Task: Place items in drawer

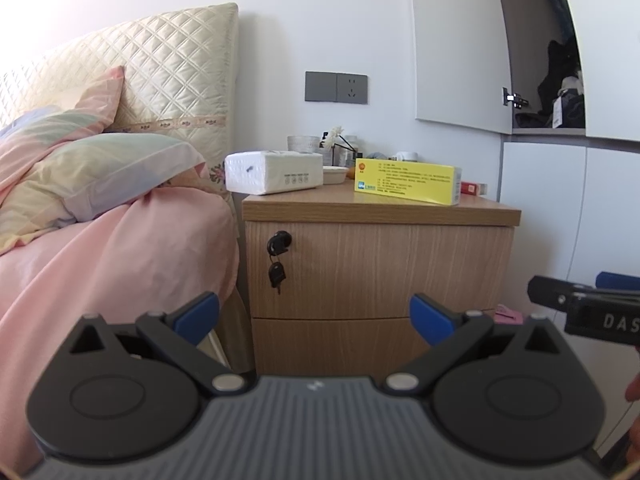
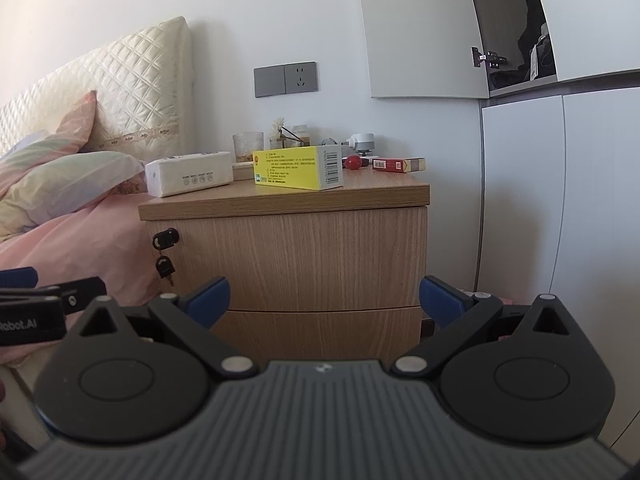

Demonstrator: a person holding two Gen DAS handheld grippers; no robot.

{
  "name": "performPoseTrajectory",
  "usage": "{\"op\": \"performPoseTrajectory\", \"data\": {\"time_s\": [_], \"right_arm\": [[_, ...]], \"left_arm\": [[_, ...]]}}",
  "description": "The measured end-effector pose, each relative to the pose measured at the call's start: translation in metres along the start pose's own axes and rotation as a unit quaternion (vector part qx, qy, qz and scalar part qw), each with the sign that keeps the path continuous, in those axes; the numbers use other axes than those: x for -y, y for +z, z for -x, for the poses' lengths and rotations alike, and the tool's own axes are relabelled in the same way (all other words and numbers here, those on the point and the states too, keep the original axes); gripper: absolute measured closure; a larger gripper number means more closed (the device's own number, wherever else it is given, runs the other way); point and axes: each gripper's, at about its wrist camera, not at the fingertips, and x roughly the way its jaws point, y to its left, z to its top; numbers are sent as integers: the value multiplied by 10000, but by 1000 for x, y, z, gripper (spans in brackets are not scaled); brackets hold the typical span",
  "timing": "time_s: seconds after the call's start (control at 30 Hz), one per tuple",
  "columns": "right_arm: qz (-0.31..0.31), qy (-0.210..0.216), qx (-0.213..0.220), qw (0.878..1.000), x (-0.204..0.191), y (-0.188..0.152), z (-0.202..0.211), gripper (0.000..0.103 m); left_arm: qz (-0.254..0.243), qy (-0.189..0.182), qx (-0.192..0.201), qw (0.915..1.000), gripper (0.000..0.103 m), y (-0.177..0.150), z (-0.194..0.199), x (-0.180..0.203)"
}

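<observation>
A wooden nightstand (image 1: 380, 212) (image 2: 288, 200) stands beside the bed, its two drawers shut. The top drawer (image 1: 380, 272) (image 2: 304, 256) has a lock with keys hanging (image 1: 277, 256) (image 2: 165, 254). On top lie a yellow box (image 1: 406, 180) (image 2: 294, 168), a white tissue pack (image 1: 274, 172) (image 2: 188, 174) and a red box (image 1: 474, 189) (image 2: 394, 165). My left gripper (image 1: 314, 314) is open and empty, in front of the drawers. My right gripper (image 2: 324, 300) is open and empty, also facing the drawers.
A bed with pink bedding (image 1: 100, 260) (image 2: 72, 236) lies left of the nightstand. A glass cup, flowers and small jars (image 1: 332, 146) (image 2: 276, 138) crowd the nightstand's back. White wardrobe doors (image 1: 568, 208) (image 2: 560, 200) stand at right.
</observation>
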Motion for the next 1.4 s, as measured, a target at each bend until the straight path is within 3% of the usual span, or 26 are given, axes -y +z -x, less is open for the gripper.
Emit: {"op": "performPoseTrajectory", "data": {"time_s": [0.83,1.1,1.4], "right_arm": [[-420,321,44,9986,14,6,1,0],[-565,440,-1,9974,29,26,-20,0],[-498,472,80,9976,41,58,-55,0]], "left_arm": [[-15,94,1,10000,0,-2,-11,-1],[270,-74,357,9990,0,23,-29,-3],[228,-254,69,9994,0,44,-70,-6]]}}
